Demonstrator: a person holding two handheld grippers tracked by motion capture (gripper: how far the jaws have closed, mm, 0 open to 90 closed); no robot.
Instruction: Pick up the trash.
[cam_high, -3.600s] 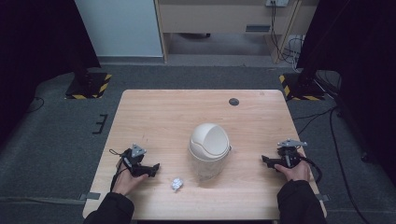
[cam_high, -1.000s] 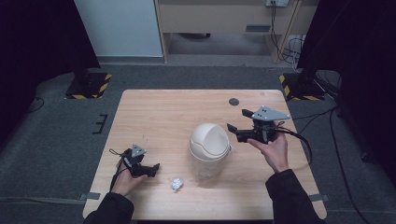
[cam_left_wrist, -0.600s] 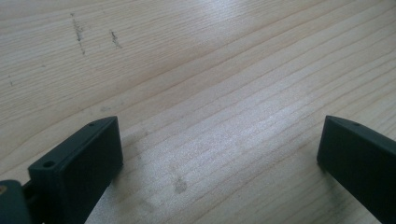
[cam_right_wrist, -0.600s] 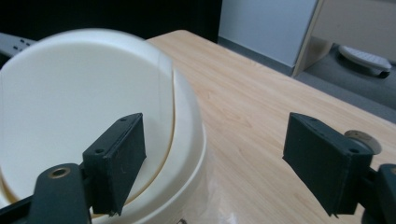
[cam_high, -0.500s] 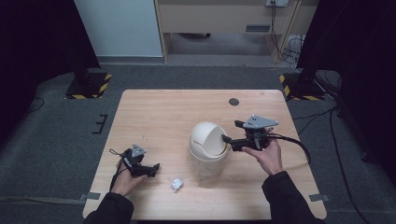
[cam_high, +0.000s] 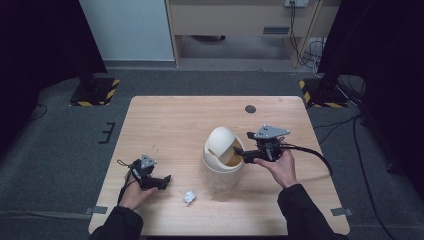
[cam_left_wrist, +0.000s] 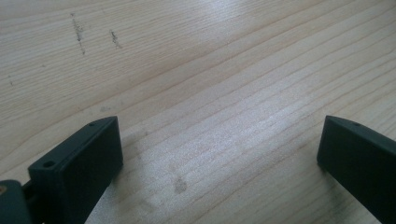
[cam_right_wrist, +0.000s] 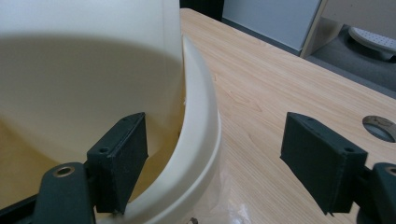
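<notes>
Near the middle of the worktop stands one cream swing-lid bin, its domed lid tipped back so the tan inside shows. The right gripper sits at the bin's right rim with its jaws wide apart, one inside the opening and one outside, straddling the rim without pressing on it; the jaws have just been closing a little. A second ago that gripper hovered higher and to the right of the bin with the lid closed over the top; now it has come down to the rim and the lid is swung in. The left gripper rests unmoved at the worktop's near left, jaws spread wide over bare wood, holding nothing. One crumpled paper ball lies between it and the bin, where it lay before. One dark round hole marks the far side.
</notes>
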